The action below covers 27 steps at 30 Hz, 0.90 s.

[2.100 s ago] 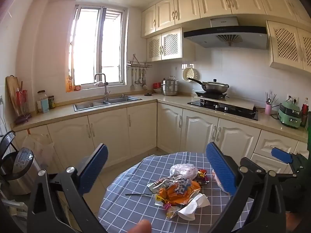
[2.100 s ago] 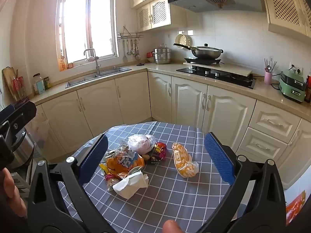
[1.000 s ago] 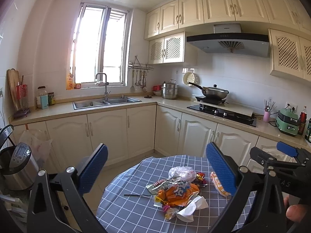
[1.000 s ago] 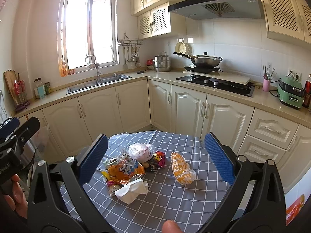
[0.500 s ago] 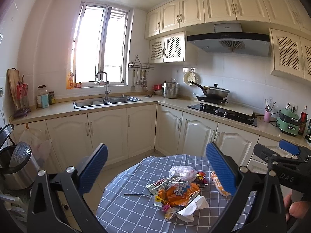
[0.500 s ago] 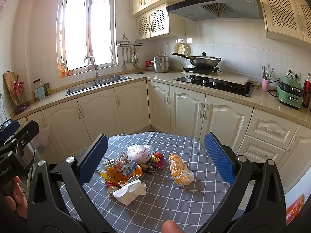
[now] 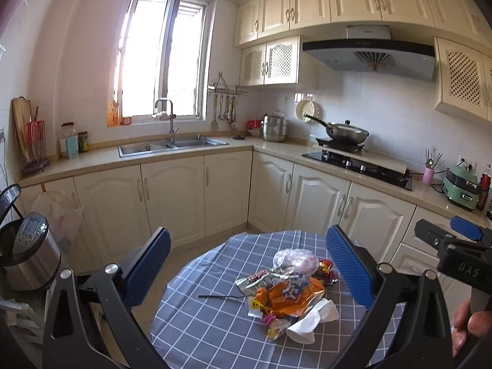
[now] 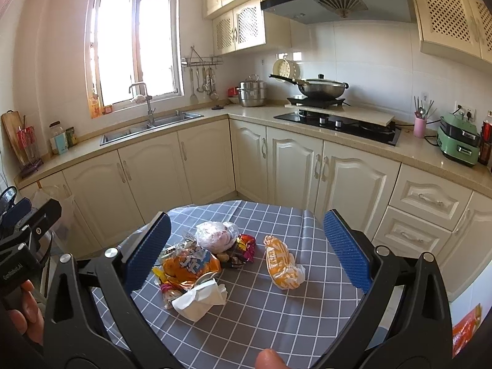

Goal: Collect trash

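Trash pile (image 8: 196, 267) on round checked table (image 8: 276, 316), kitchen w/ cream cabinets (image 8: 203, 160), both tools wide open, empty

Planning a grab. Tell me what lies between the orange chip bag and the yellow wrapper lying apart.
In the right wrist view, bare checked tablecloth separates the orange chip bag from the yellow wrapper; nothing lies there.

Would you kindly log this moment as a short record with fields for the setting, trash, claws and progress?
setting: kitchen, round table with grey checked cloth
trash pile: orange snack bag, clear plastic bag, white tissue, small wrappers
separate item: yellow wrapper, apart to the pile's right
left claw: open, empty, above table
right claw: open, empty, above table
progress: nothing picked up yet
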Tool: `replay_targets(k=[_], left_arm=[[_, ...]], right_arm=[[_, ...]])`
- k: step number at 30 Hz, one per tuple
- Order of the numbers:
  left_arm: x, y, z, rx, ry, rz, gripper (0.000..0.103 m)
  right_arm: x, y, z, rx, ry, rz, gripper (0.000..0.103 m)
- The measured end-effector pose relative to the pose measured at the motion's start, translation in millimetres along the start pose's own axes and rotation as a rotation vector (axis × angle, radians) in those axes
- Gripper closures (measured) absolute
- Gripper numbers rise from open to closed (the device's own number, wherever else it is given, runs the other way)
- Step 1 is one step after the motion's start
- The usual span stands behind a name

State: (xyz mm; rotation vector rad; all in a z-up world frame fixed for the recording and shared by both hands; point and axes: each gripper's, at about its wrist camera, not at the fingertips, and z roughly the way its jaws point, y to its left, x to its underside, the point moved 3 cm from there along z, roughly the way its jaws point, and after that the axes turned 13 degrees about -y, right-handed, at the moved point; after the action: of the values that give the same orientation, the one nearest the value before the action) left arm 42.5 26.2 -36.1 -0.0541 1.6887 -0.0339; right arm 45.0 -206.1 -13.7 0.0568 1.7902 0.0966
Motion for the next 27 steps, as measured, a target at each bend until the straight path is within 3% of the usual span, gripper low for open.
replay_targets(k=[5,15,22,27], left_arm=[[25.7,3.1,18.7,-0.013,0.074,0.017,0.004],[128.5,8.5,81.6,0.015,0.356,0.049,0.004],[172.6,-7.2,117.0,0.034,0.458,0.056,0.005],[186.0,-10.9,133.4,0.048,0.499,0.015,0.005]], right_arm=[[16.6,-8.0,11.5,0.012,0.048,0.007,0.006],[75.3,-30.7,43.4,0.043,0.216,0.038,0.006],[103.6,-38.7,59.6,0.056,0.299,0.056,0.006],[115.4,-36.7,66.9,0.031,0.339,0.069,0.006]])
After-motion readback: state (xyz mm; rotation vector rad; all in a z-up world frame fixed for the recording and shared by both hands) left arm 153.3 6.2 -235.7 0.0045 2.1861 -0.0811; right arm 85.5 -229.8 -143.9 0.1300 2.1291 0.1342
